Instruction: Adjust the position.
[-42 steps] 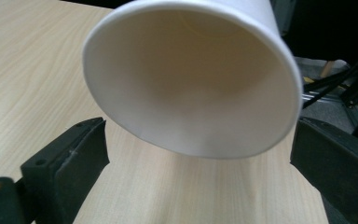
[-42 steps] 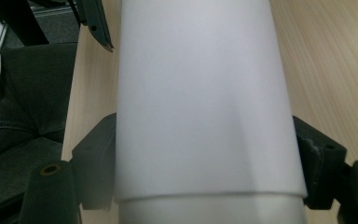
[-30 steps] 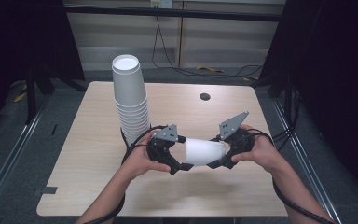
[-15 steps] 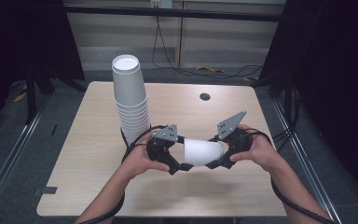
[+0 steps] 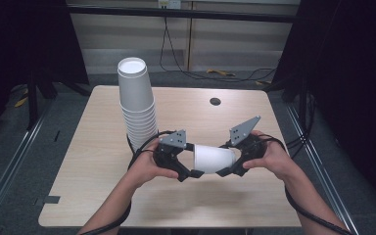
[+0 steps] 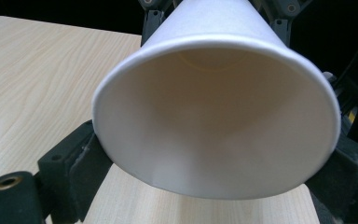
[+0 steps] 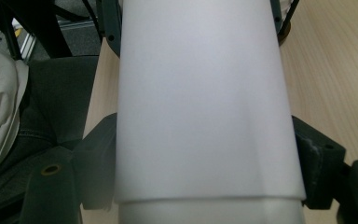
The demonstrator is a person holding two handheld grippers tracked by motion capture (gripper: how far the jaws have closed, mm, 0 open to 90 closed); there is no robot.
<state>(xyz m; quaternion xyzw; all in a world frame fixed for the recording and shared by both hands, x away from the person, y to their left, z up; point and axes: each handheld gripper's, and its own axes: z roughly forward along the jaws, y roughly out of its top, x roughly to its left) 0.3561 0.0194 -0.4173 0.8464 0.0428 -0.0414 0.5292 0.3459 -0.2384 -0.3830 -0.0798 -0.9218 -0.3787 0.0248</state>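
A white paper cup (image 5: 214,158) lies level above the table between both grippers. Its open mouth (image 6: 214,121) faces the left gripper (image 5: 191,169), whose jaws have just been closing and now press the rim from both sides. The left gripper (image 6: 209,177) is shut on the mouth end. At the other end, the right gripper (image 5: 228,166) is shut on the cup's wall (image 7: 200,107), its black pads (image 7: 98,158) squeezing both sides. A tall stack of upside-down white cups (image 5: 138,112) stands on the table behind the left hand.
The wooden table (image 5: 88,196) has a small dark round hole (image 5: 215,101) near its far edge. Black cables (image 5: 138,147) loop around the foot of the stack. The person's clothing (image 7: 0,102) and dark floor lie off the near edge.
Both hands and the cup stay where they were. The left jaws have drawn in round the cup's mouth end.
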